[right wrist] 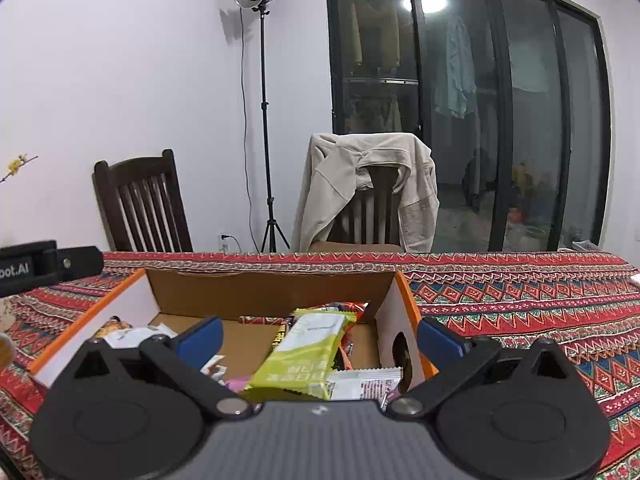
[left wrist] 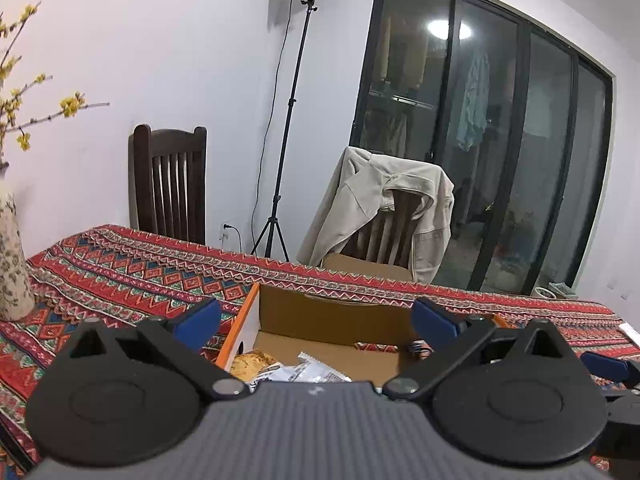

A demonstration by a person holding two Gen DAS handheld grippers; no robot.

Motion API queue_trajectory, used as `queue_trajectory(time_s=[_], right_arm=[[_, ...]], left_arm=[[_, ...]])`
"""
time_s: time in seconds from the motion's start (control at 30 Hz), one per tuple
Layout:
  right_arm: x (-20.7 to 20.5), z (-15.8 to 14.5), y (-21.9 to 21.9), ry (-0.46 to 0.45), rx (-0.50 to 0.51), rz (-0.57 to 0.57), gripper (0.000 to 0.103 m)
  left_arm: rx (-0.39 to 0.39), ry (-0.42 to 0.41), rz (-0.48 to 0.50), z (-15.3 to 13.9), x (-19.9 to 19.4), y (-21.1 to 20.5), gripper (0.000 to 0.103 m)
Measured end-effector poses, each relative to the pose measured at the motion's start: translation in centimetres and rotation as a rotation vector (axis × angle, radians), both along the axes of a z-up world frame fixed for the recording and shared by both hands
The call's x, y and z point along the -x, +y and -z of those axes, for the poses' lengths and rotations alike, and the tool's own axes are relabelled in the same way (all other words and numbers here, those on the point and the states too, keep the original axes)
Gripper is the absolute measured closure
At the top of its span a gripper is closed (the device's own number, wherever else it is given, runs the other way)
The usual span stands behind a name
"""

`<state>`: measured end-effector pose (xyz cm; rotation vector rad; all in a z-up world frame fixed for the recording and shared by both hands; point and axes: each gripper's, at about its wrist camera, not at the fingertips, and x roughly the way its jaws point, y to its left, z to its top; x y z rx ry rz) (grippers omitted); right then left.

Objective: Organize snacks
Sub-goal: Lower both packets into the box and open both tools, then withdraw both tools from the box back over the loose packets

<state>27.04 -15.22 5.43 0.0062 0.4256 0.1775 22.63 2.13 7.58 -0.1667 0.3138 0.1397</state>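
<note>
I see left gripper (left wrist: 316, 326) wide, empty, over cardboard box (left wrist: 336, 312); right gripper (right wrist: 318, 338) wide, empty, above green snack packet (right wrist: 304, 354) in box, on tablecloth (right wrist: 520, 300).

The cardboard box (right wrist: 272, 292) looks like matt brown paperboard inside, with smooth white outer walls and an orange rim. In it lie glossy plastic wrappers, among them a lime-green snack packet (right wrist: 308, 354). A woven, patterned tablecloth (right wrist: 520, 300) covers the tabletop to its far edge. The right gripper (right wrist: 318, 340) shows matt black plastic arms and smooth blue pads (right wrist: 438, 340).
</note>
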Motion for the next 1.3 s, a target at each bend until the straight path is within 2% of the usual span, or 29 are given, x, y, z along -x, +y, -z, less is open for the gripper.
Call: queue_trajectory(time_s=[0.2,0.43,0.73,0.93,1.3], right_arm=[[2.5,-2.2,0.1,-0.02,0.013,-0.042,0.0],[5.4,-2.7,-0.2,-0.01,0.069,-0.083,0.0],[8.8,-1.3,-0.6,0.054,0.108,-0.125,0.0],[10.6,1.1,-0.3,0.112,0.15,-0.156,0.0],[11.1,4.0,-0.4,0.195,0.151,-0.145,0.0]], left_arm=[[0.03,0.002,0.023,-2.3,2.4,0.3,0.0],[0.008,0.032,0.036,-2.6,5.3,1.2,0.0],[-0.007,0.104,0.032,0.2,8.9,3.3,0.0],[0.006,0.163,0.042,2.8,10.1,4.0,0.0],[-0.05,0.165,0.052,5.5,9.9,3.5,0.0]])
